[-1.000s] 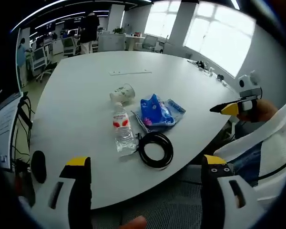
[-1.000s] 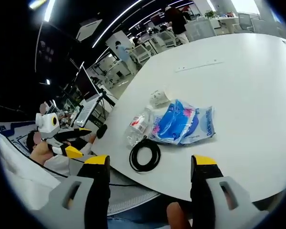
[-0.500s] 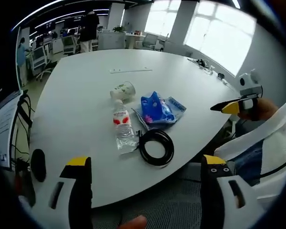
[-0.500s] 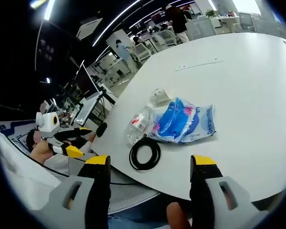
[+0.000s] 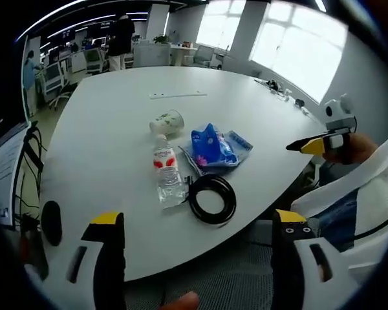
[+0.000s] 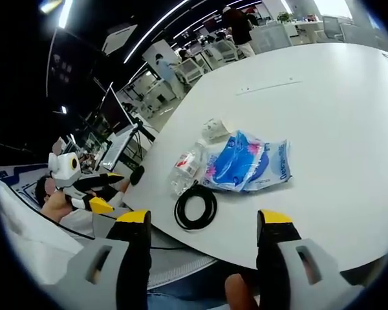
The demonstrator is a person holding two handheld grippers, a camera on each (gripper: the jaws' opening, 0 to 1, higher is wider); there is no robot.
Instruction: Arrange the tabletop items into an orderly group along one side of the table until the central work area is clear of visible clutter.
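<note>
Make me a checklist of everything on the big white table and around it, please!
Surface: white table, mostly bare, rounded edge near the person.
Job's things: paper cup on its side; clear water bottle lying flat with a red-and-white label; blue plastic bag crumpled; all clustered near the table's near edge.
Clutter: thin flat white strip farther back on the table.
Grippers: left hand-held gripper open, holding nothing, short of the table; right hand-held gripper open, holding nothing.
Cables: black cable coil beside the bottle; loose cords at the far edge by the windows.
Surroundings: open office with desks, chairs, people standing, bright windows.
</note>
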